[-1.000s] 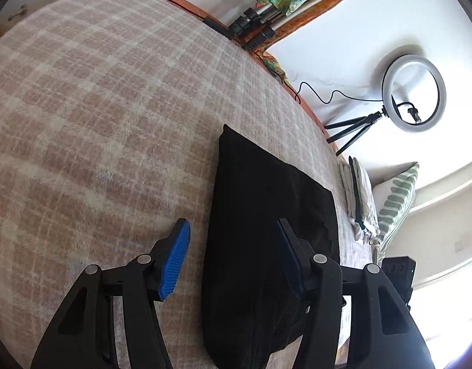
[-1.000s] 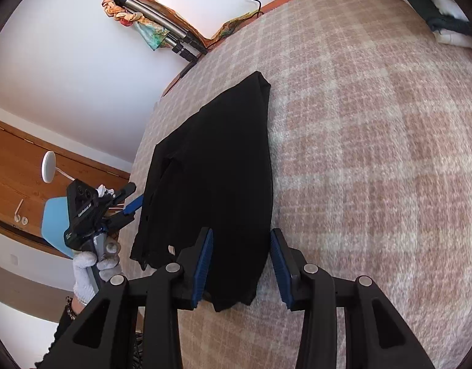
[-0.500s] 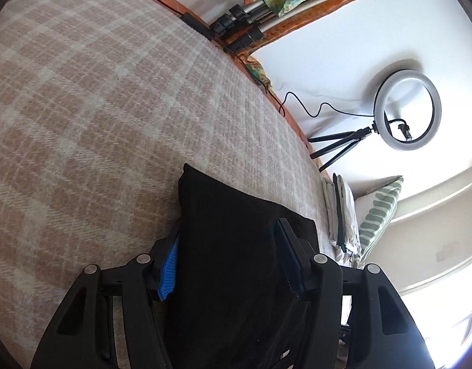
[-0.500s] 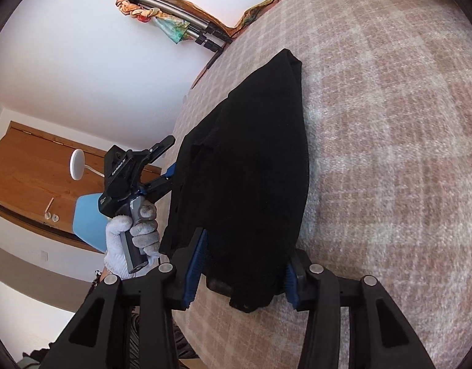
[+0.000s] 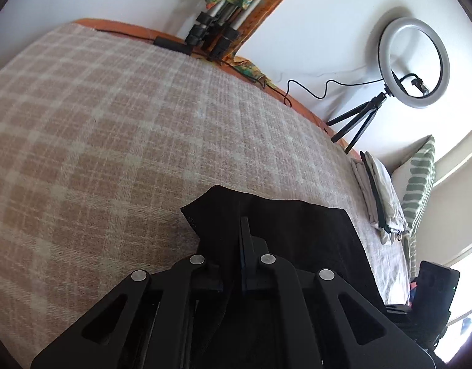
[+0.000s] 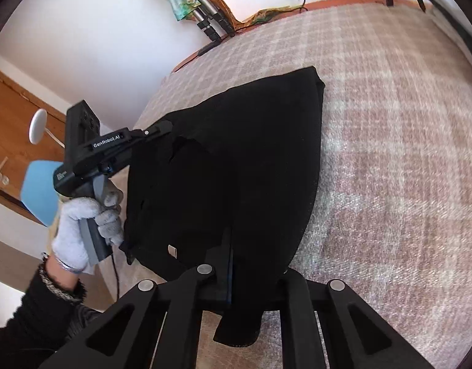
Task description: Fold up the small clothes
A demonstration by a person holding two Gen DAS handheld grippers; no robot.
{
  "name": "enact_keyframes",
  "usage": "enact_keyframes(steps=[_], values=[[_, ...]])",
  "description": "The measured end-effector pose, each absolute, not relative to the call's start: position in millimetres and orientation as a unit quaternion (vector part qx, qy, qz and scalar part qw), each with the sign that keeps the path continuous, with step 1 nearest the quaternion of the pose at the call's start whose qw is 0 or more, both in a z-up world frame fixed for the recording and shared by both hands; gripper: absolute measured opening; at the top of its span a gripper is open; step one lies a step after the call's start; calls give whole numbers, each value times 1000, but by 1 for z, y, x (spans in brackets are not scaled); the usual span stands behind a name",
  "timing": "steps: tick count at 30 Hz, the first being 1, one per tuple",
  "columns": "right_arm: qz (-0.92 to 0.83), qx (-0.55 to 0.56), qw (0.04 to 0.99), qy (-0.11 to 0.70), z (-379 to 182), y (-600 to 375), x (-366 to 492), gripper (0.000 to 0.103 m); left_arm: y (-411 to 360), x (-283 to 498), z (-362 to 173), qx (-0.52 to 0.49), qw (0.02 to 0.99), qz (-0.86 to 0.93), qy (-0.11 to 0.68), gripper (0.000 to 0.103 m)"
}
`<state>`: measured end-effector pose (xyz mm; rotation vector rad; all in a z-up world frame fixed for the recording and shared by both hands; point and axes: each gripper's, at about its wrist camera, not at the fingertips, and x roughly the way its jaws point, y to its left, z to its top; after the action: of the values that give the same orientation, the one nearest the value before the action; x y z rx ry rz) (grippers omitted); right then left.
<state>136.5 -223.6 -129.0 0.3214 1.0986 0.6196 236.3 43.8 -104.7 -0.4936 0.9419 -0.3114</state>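
Pinching both near corners of the black garment (image 6: 242, 160) on the plaid bed (image 5: 113, 129).
Left gripper (image 5: 240, 246) and right gripper (image 6: 232, 264) each clamp cloth between pressed-together fingers. Wide bare blanket lies beyond the far edge and to the right; folded clothes (image 5: 377, 196), a pillow (image 5: 420, 178) and a ring light (image 5: 414, 61) crowd the bed's far rim.

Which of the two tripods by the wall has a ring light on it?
The small black tripod standing open on the right carries the ring light. The silver tripod leaning folded against the wall has only colourful cloth draped on it.
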Motion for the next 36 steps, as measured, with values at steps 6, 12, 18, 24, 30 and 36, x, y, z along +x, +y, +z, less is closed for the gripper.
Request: enact_keyframes(steps=[6, 12, 18, 24, 30, 36], values=[[270, 73, 832, 480, -101, -209, 124, 5, 27, 226, -82, -182, 875, -150, 423, 4], [269, 59, 840, 467, -84, -215, 113, 5, 19, 219, -60, -166, 885, -164, 403, 4], [257, 31, 851, 457, -70, -228, 102, 5, -7, 220, -41, -158, 889, -186, 388, 4], [243, 2, 865, 438, -50, -251, 93, 5, -48, 230, -19, -139, 891, -216, 375, 4], [211, 1, 880, 426, -35, -305, 88, 5, -105, 246, 3, -124, 889, -253, 362, 4], [166, -3, 895, 414, -21, -366, 83, 5, -180, 266, 14, -116, 878, -298, 357, 4]])
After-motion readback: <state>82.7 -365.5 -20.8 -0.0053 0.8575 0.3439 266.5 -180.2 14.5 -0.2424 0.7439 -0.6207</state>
